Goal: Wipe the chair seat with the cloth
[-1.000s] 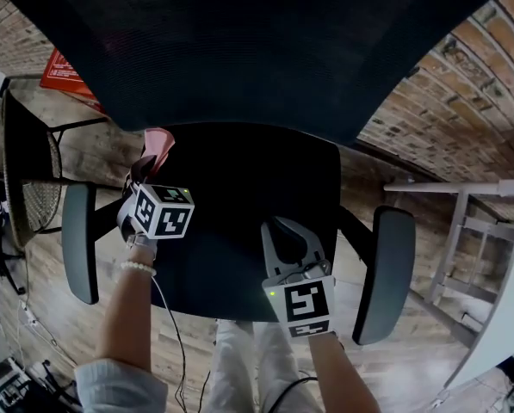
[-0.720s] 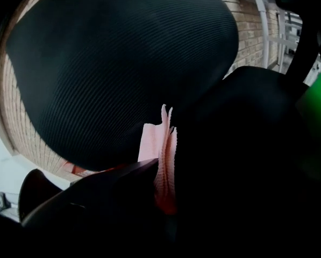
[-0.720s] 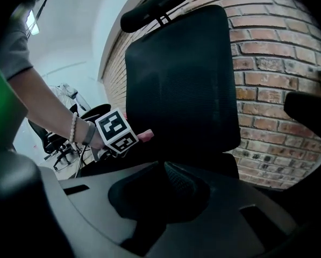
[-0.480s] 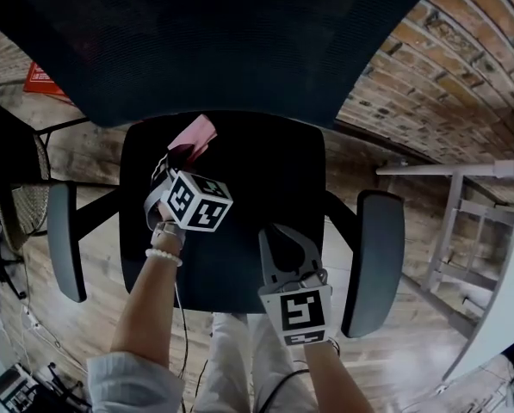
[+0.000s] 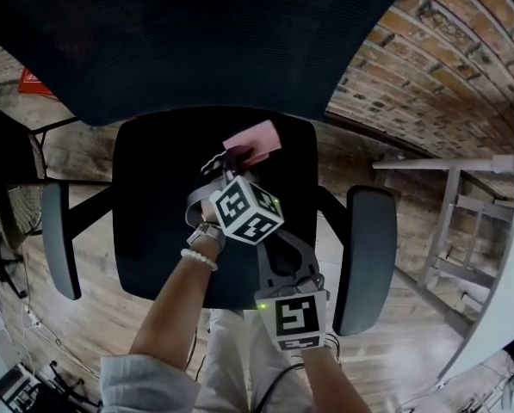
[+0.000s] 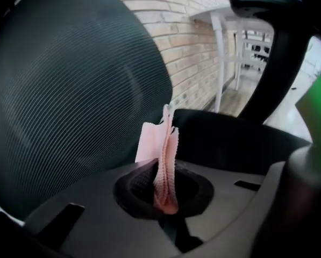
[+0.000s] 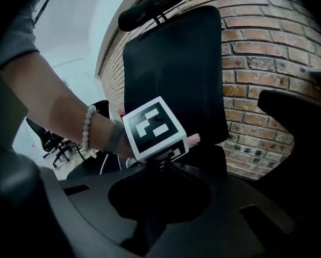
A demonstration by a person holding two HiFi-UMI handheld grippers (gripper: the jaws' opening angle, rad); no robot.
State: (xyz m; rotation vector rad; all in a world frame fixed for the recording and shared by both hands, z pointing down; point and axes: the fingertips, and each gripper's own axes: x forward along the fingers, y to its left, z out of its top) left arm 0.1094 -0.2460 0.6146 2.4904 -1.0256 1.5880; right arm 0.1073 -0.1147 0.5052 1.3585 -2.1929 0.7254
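Note:
The black chair seat (image 5: 157, 218) lies below me, under the mesh backrest (image 5: 196, 33). My left gripper (image 5: 225, 160) is shut on a folded pink cloth (image 5: 254, 142), which rests on the seat near its back, right of centre. In the left gripper view the cloth (image 6: 163, 160) stands pinched between the jaws of the left gripper (image 6: 166, 200), with the backrest (image 6: 69, 90) just ahead. My right gripper (image 5: 279, 246) hovers over the seat's front right, shut and holding nothing, partly hidden under the left marker cube (image 5: 246, 209). The right gripper (image 7: 160, 172) faces that cube (image 7: 154, 128).
Armrests (image 5: 57, 239) (image 5: 365, 256) flank the seat. A brick wall (image 5: 446, 67) runs behind the chair. A white table frame (image 5: 463, 222) stands at the right, and a dark fan (image 5: 11, 179) and a red item (image 5: 34, 83) at the left. The person's legs (image 5: 239, 351) are at the seat's front.
My left gripper has dragged the cloth from the seat's back left corner rightward across the back of the seat. The right gripper has hardly moved.

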